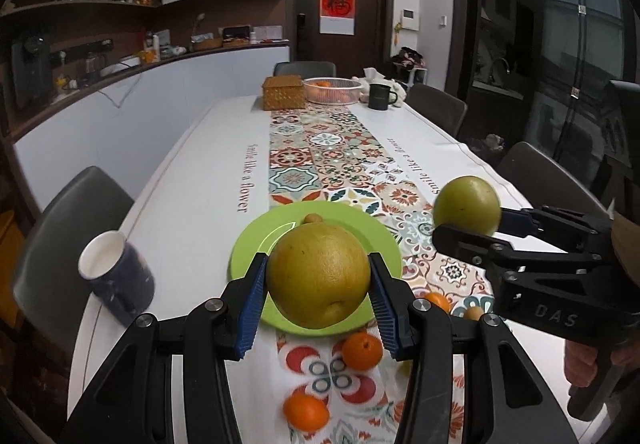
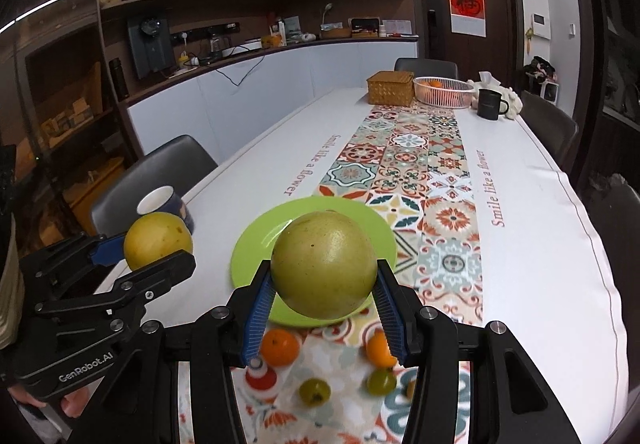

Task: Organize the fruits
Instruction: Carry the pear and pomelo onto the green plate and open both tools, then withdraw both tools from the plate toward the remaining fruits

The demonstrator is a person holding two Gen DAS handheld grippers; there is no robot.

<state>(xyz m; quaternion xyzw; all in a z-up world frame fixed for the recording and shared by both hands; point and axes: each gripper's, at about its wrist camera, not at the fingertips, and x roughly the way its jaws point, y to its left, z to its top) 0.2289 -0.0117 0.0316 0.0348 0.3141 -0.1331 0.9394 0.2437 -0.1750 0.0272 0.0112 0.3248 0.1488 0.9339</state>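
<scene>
Now each gripper holds one big fruit above the near end of the table.

Left gripper [image 1: 318, 278] pinches a yellow pomelo [image 1: 318, 276] between its blue pads, above the near part of the green plate [image 1: 360, 232]; right gripper [image 2: 324, 290] pinches a greener pomelo [image 2: 324, 264] over the same plate. On the plate's far rim sits one small brownish fruit [image 1: 312, 219], perhaps a kumquat, too small to tell. Near the plate, on the patterned runner [image 1: 320, 147], lie loose oranges [image 1: 362, 351] and small green fruits [image 2: 315, 392]. A dark mug [image 1: 116, 278] stands left of the plate. At the far end are a woven box [image 1: 283, 93] and a white basket [image 1: 332, 89].
</scene>
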